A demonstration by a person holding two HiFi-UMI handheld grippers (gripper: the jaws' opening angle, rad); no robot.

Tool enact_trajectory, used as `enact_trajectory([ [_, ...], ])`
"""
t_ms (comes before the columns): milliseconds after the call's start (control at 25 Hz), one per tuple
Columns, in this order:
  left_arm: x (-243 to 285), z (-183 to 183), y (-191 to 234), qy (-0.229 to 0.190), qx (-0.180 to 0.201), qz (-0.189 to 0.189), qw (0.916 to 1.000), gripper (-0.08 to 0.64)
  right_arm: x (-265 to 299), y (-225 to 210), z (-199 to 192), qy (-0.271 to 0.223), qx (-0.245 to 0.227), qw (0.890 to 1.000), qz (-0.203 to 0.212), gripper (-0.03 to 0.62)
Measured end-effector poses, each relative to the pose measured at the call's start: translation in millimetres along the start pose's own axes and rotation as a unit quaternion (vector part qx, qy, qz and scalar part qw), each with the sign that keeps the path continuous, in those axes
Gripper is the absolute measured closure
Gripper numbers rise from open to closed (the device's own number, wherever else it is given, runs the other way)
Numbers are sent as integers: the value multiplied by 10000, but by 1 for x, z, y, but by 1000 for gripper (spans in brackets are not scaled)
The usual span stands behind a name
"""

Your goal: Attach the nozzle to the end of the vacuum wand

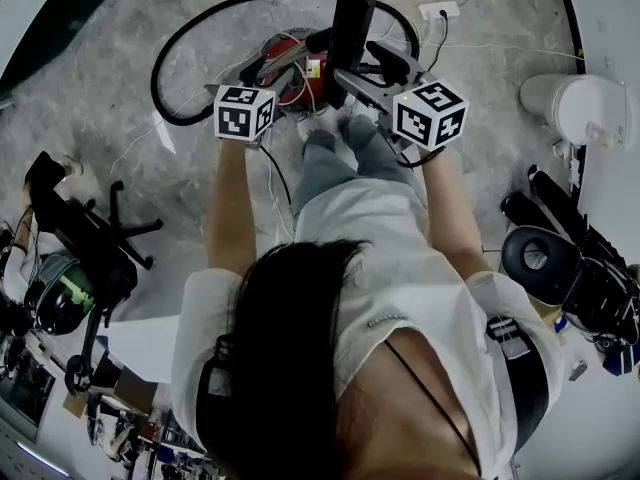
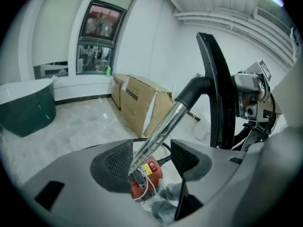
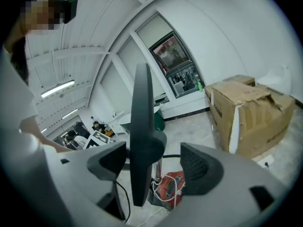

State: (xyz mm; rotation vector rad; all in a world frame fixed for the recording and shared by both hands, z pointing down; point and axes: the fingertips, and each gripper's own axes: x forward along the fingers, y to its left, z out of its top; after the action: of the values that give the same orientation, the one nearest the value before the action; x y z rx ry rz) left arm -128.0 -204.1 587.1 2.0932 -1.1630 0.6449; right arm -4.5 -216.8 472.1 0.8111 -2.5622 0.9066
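Observation:
The chrome vacuum wand (image 2: 163,126) runs up between the jaws of my left gripper (image 2: 151,157), close to the left pad, and the pads do not clamp it. Its black cuff (image 2: 191,91) meets the long black nozzle (image 2: 218,93) at the top. In the right gripper view the nozzle (image 3: 142,126) stands upright between the jaws of my right gripper (image 3: 154,162). It lies against the left pad, with a gap to the right pad. In the head view both grippers (image 1: 290,76) (image 1: 365,68) hover over the red vacuum body (image 1: 285,53), the nozzle (image 1: 350,23) between them.
A black hose (image 1: 170,58) loops on the floor round the vacuum. Cardboard boxes (image 2: 139,100) stand by the wall and a green tub (image 2: 26,110) at the left. An office chair (image 1: 95,233) is at the person's left, and black equipment (image 1: 570,258) at the right.

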Motion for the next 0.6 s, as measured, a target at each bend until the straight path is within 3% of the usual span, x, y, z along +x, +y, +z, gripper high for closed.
enact_trajectory([
  [360,-41,37,-11,-985,-585,183,9932,325,-34,-5,33,-763,312,9965,-125,247],
  [520,-54,42,-13,-1394,-1316,113,9814,327,-51,-14,48,-1298,767,9886,-51,249],
  [600,-63,45,-17,-1602,-1410,121,9769,327,-56,-14,50,-1374,800,9873,-52,249],
])
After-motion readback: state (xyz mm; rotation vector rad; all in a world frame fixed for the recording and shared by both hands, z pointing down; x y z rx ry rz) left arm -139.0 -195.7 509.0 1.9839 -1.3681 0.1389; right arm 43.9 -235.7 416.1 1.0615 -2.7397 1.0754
